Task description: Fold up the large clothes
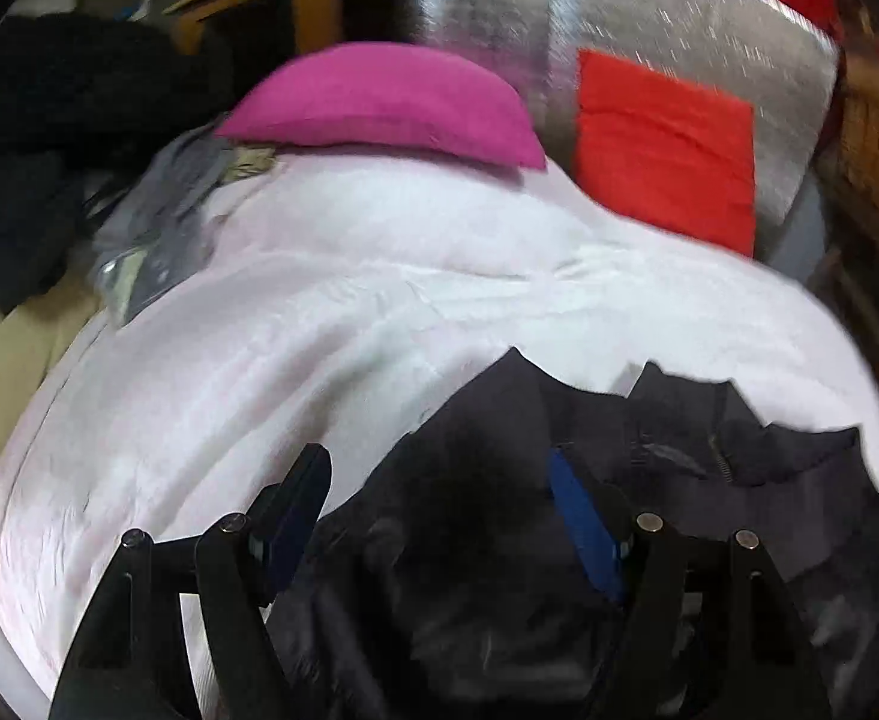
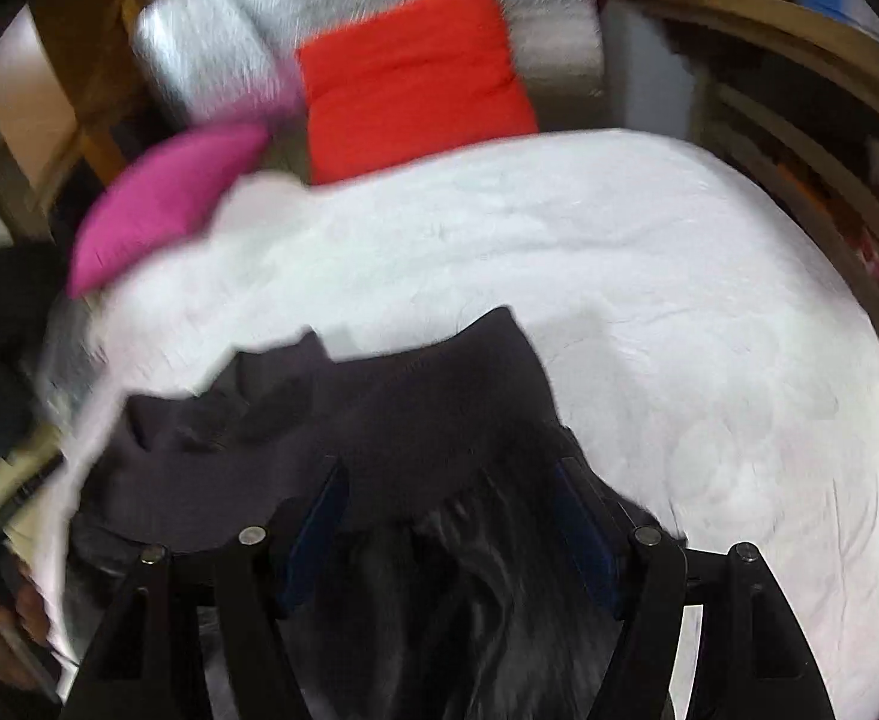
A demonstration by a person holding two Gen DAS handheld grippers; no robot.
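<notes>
Blur smears dark garment [image 1: 589, 510] under both released tools: left [image 1: 439, 516], right [image 2: 457, 516].

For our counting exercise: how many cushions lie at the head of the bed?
2: a pink cushion on the white bedding's far-left edge, and a red cushion to its right. Others may be hidden.

A bedroom at home: white-sheeted bed [image 1: 379, 300], pink pillow [image 1: 391, 102], wooden shelves [image 2: 799, 120].
</notes>
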